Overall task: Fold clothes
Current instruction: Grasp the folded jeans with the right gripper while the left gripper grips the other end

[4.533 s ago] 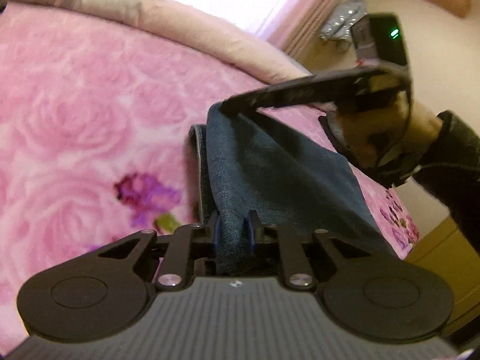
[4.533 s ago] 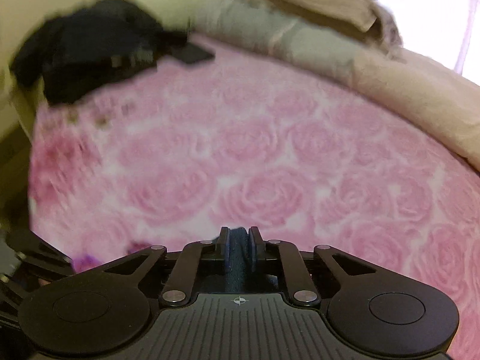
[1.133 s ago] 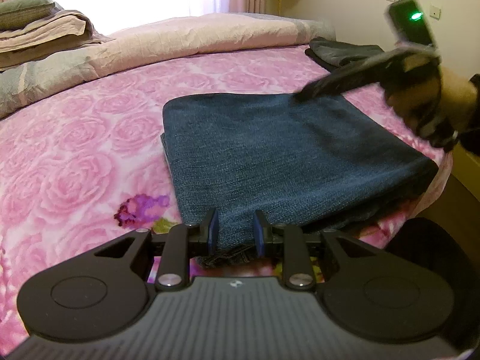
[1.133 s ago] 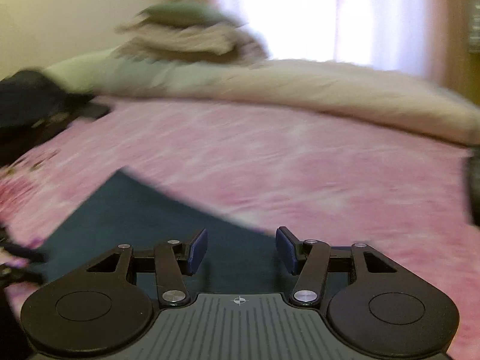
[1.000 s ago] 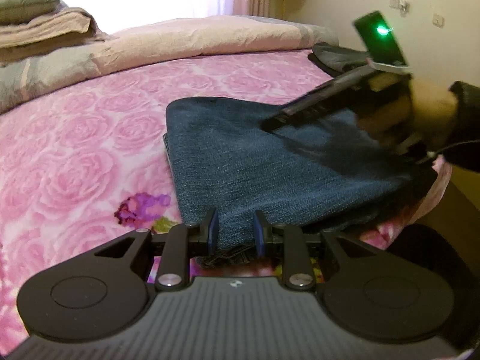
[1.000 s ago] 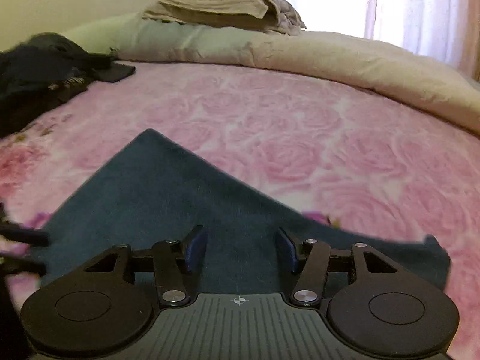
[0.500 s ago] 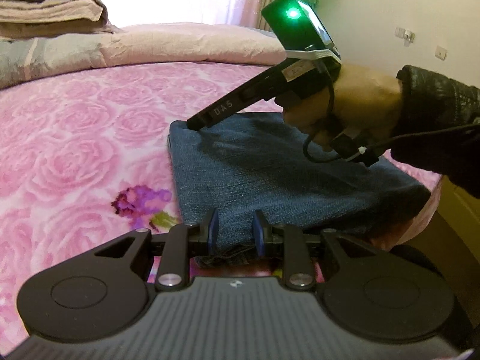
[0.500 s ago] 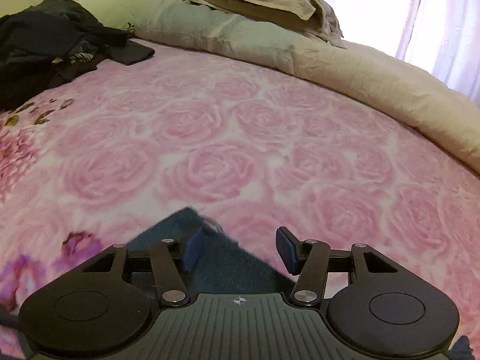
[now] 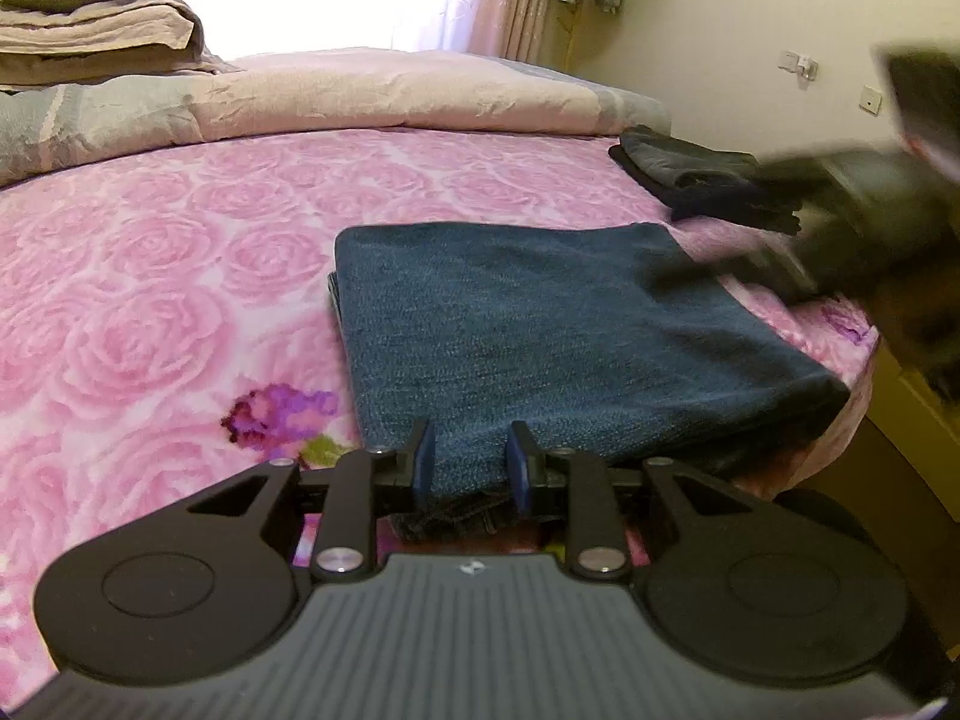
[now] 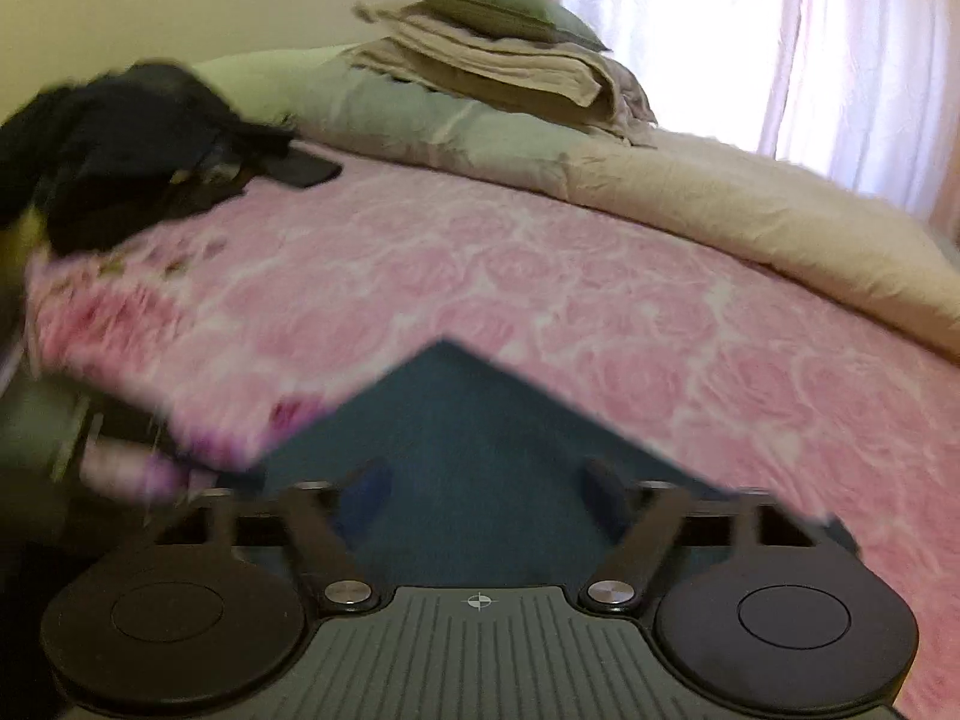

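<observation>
Left hand-held gripper (image 9: 468, 468) is seen w/ fingers part-spread around the near edge of the folded jeans (image 9: 558, 330); whether the denim is actually pinched can't be told, since the fabric sits between the blue pads w/o being visibly squeezed. Right hand-held gripper (image 10: 480, 489) is spread wide, nothing held, blurred, low over the jeans' corner (image 10: 456, 420). Jeans lie as a flat, squared, multi-layer rectangle near the bed's front edge on the pink rose bedspread (image 9: 150, 276), so the fold looks largely made; it can't be judged whether another fold or just smoothing is meant. For a clean result, edges should be kept aligned, layers pressed flat from centre outward, and the near hem, which hangs slightly past the bed edge, kept from being dragged off. Nearby: dark folded garments (image 9: 690, 180) just beyond the jeans, a dark clothes heap (image 10: 138, 150) at the bed's other side, rolled duvet (image 9: 390, 90) and stacked bedding (image 10: 498, 60) at the back, all well apart; only the folded garments crowd the far corner.
</observation>
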Demonstrator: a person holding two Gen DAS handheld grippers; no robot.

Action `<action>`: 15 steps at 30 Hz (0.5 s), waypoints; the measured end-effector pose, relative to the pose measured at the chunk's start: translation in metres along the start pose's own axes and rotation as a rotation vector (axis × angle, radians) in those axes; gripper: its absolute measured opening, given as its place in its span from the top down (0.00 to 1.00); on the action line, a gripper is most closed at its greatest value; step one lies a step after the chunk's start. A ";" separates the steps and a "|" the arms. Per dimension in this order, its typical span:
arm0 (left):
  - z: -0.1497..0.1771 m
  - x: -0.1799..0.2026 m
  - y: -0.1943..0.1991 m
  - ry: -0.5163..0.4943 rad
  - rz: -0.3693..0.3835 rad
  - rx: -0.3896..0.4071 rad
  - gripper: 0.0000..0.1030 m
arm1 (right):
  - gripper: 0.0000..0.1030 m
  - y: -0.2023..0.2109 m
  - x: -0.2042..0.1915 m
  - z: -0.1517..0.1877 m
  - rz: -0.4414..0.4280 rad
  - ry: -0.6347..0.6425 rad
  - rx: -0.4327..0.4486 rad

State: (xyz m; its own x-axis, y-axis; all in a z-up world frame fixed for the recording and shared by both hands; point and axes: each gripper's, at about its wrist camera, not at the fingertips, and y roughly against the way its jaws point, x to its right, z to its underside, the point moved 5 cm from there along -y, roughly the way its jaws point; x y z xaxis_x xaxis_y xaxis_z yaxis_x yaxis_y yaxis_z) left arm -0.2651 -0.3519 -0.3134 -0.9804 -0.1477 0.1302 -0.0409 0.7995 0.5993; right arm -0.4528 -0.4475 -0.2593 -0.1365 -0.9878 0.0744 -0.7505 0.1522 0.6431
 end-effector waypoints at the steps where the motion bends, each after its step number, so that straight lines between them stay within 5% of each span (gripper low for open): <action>1: -0.001 0.001 0.003 -0.024 -0.005 0.003 0.68 | 0.23 0.009 -0.007 0.012 0.011 0.033 -0.009; 8: 0.008 0.044 0.033 -0.628 -0.144 0.092 0.38 | 0.23 0.040 -0.043 0.085 0.153 0.266 -0.080; 11: 0.034 0.069 0.026 -0.905 -0.165 0.079 0.35 | 0.23 0.033 -0.057 0.102 0.179 0.358 -0.110; 15: 0.052 0.080 0.004 -1.038 -0.200 0.032 0.35 | 0.23 0.009 -0.069 0.112 0.230 0.495 -0.154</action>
State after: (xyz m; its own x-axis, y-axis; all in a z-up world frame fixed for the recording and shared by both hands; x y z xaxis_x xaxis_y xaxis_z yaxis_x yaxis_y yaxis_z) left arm -0.3533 -0.3303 -0.3422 -0.6383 0.2799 -0.7171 -0.2104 0.8326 0.5123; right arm -0.5226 -0.3747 -0.3444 0.0615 -0.8327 0.5503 -0.6289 0.3958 0.6692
